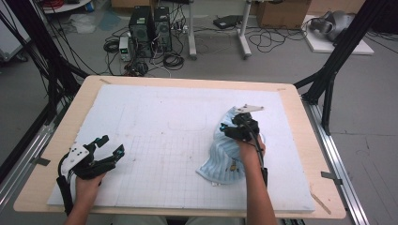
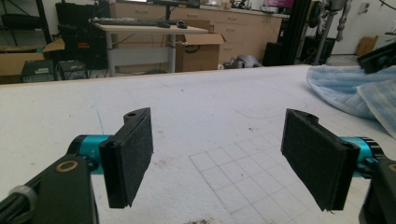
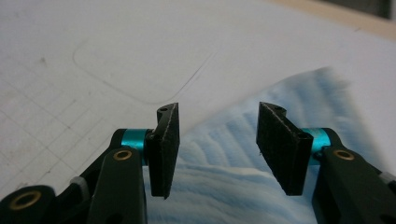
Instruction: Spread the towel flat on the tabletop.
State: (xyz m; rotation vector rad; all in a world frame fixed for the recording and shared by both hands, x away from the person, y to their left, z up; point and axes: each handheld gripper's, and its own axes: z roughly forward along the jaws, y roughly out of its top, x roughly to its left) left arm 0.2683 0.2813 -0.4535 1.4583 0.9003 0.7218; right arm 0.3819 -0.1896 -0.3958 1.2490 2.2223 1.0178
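One blue striped cloth (image 1: pixel 224 157) (crumpled), two tongs (image 1: pixel 109 146) (image 1: pixel 233 123), one white mat (image 1: pixel 159 140), one table (image 1: pixel 300 136).

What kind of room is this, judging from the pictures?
Probably a robotics lab or workshop: black desktop computer towers with tangled cables on the floor, brown cardboard boxes, and a black metal frame around the table.

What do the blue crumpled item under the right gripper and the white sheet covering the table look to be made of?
The blue item looks like a thin, soft fabric, woven or non-woven, matte: it lies in loose folds with fine ribbed lines, seen up close between the right gripper jaws. The white sheet looks like a rigid foam or paper-faced board, matte, with a printed grid and scuff marks; which one is unclear.
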